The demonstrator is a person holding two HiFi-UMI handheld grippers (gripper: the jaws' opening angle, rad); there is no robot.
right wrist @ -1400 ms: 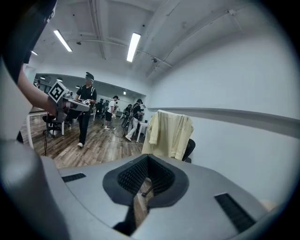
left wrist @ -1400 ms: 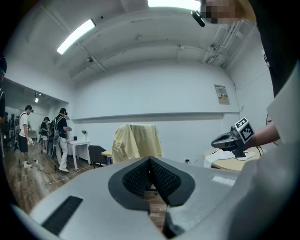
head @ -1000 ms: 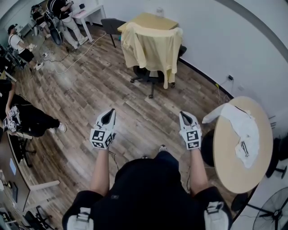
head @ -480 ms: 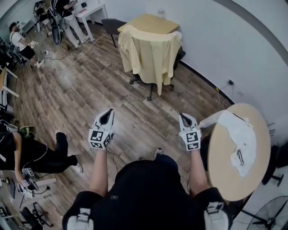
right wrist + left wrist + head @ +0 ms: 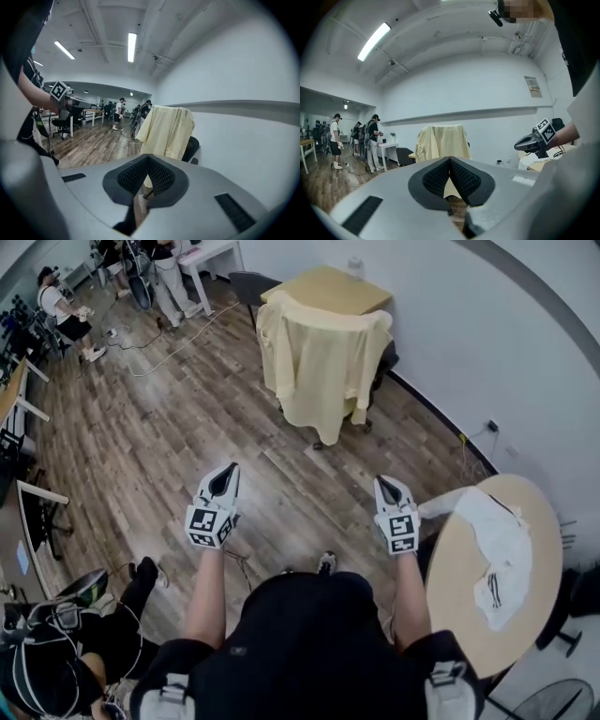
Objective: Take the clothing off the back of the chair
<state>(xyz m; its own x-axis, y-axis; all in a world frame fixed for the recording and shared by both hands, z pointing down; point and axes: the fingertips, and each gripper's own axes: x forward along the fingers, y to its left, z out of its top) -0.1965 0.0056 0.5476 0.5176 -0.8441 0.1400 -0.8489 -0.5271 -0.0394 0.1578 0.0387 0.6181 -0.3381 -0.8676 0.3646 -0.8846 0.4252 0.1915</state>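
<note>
A pale yellow shirt (image 5: 322,367) hangs over the back of a black office chair (image 5: 380,362) near the far wall. It also shows straight ahead in the left gripper view, shirt (image 5: 442,143), and in the right gripper view, shirt (image 5: 167,131). My left gripper (image 5: 225,476) and right gripper (image 5: 387,486) are held out in front of me, well short of the chair, both shut with nothing between the pads. The other gripper (image 5: 524,143) shows at the right of the left gripper view.
A round wooden table (image 5: 465,589) with a white cloth (image 5: 497,549) stands at my right. A square wooden table (image 5: 330,289) sits behind the chair. Several people (image 5: 61,315) stand at the far left, and another person (image 5: 56,652) sits low at bottom left. A cable (image 5: 155,362) crosses the wood floor.
The chair with the yellow shirt has grown nearer and larger in the head view. The round table has slid back beside me. Both grippers stay shut, held the same way.
</note>
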